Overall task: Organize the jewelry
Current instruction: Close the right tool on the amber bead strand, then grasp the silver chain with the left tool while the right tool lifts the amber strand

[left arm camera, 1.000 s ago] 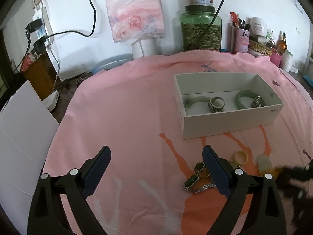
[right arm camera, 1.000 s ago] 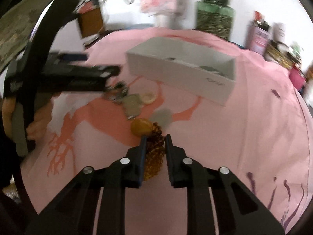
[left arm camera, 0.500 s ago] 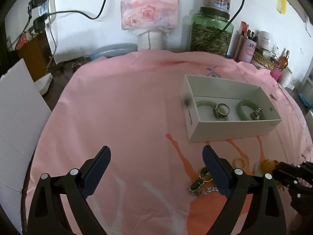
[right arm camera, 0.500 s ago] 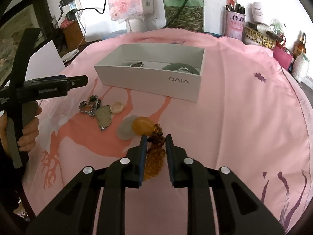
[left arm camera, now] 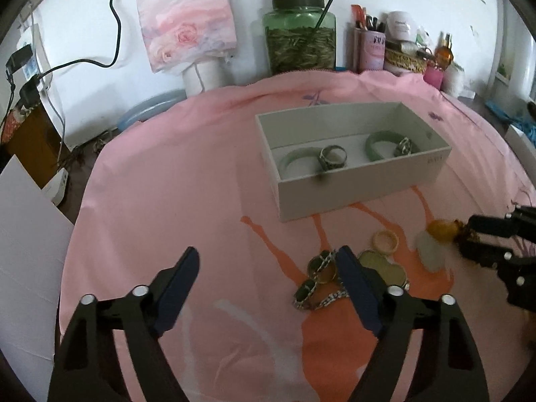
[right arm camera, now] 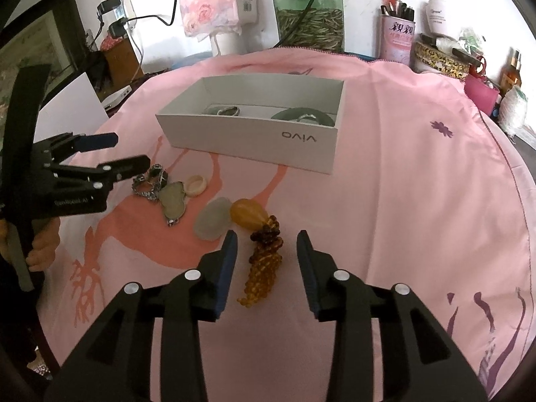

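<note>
Right hand-held gripper (right arm camera: 267, 246): jaws opening, spread to either side of amber bead bracelet (right arm camera: 263, 268), pads clear of it. Bracelet lay loose on pink cloth (right arm camera: 402, 201) between the fingers, its darker end just beside amber stone (right arm camera: 248, 213). Pale stone (right arm camera: 213, 219) touched the amber stone on its left. Open cloth lay to the right of the fingers as far as the stitched cloth edge (right arm camera: 522, 221); bare cloth also separated the stones from white box (right arm camera: 254, 137).

Left hand-held gripper (left arm camera: 268, 268): jaws closing but still wide apart, nothing between the pads. Right finger overlapped silver chain bracelet (left arm camera: 318, 284) and green heart pendant (left arm camera: 382, 266) in the left wrist view; contact could not be told. Cream ring (left arm camera: 386, 242) lay just beyond the pendant. Wide bare cloth lay under and to the left of the fingers, ending at the cloth's left edge beside white board (left arm camera: 26, 251).

White box stood open farther back on the bench, holding pale green bangle (left arm camera: 298, 162) with silver ring (left arm camera: 332, 157) against it, and green bangle (left arm camera: 382, 144) with second silver ring (left arm camera: 403, 145) against it. Green glass jar (left arm camera: 299, 38) and pink pen cup (left arm camera: 371, 48) lined the wall behind the cloth.
</note>
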{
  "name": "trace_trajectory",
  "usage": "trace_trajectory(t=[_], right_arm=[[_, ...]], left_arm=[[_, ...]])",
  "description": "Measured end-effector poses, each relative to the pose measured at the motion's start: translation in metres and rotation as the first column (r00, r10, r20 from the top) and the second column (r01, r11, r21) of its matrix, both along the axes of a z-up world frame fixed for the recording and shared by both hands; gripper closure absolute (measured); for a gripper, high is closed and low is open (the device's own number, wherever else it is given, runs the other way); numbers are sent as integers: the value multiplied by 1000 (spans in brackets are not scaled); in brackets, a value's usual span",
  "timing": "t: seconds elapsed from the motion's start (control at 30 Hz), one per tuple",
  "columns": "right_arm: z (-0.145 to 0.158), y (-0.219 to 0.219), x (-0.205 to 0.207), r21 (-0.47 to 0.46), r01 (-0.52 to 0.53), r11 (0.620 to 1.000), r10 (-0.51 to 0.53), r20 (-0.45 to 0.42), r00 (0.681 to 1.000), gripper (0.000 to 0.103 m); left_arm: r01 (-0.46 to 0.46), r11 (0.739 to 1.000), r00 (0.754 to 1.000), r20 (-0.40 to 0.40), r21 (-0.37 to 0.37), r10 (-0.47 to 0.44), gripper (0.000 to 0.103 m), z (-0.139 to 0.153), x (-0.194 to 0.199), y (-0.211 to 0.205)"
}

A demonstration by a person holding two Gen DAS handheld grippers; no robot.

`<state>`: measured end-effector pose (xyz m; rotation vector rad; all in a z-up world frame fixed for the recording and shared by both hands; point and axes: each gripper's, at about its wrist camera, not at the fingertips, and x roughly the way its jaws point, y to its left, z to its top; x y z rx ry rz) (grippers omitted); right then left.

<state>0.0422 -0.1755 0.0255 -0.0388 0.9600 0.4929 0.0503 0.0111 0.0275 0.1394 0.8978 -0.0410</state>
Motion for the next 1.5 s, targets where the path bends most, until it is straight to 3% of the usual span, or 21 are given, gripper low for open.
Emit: trace_trajectory(t=[0.2,0.47,0.53,0.63,0.73,0.83,1.2,1.3,1.4,1.5], right_arm=[[1,0,0,7,-2,1000,2,2,1000,67],[1,1,1,6,-7,1000,7,-3,1000,67],[0,1,1,5,-7,1000,8,-4,1000,67],[0,1,1,7,-9,1000,9,-5,1000,67],[0,2,1,8,-12,1000,12,-6,1000,67],[-1,3,1,7,-16,1000,16,-8,1000,67],[-3,5,1,9,-19,1000,19,-14,1000,67],[-4,7,0,6,-30,1000,30,-7,1000,67],[-4,7,-2,14,-39,999,39,-4,999,86],[0,7,-3,25,-43,999,43,14,999,86]], left_arm=[[33,999,999,-36,-30,-34,46,-7,0,0],[91,996,995,-31,-27,-91,47,-10,-9,-14],[105,994,994,-36,-29,-106,52,-12,-9,-17],[130,991,991,-34,-35,-131,69,-11,-10,-20],[137,990,990,-32,-44,-138,73,-12,-10,-23],[144,988,989,-32,-60,-146,83,-12,-11,-23],[137,988,989,-40,-67,-140,85,-17,-5,-26],[132,987,990,-35,-95,-136,93,-15,-5,-23],[117,986,993,-3,-119,-118,93,-8,-7,-17],[105,983,994,24,-149,-103,93,0,-10,-12]])
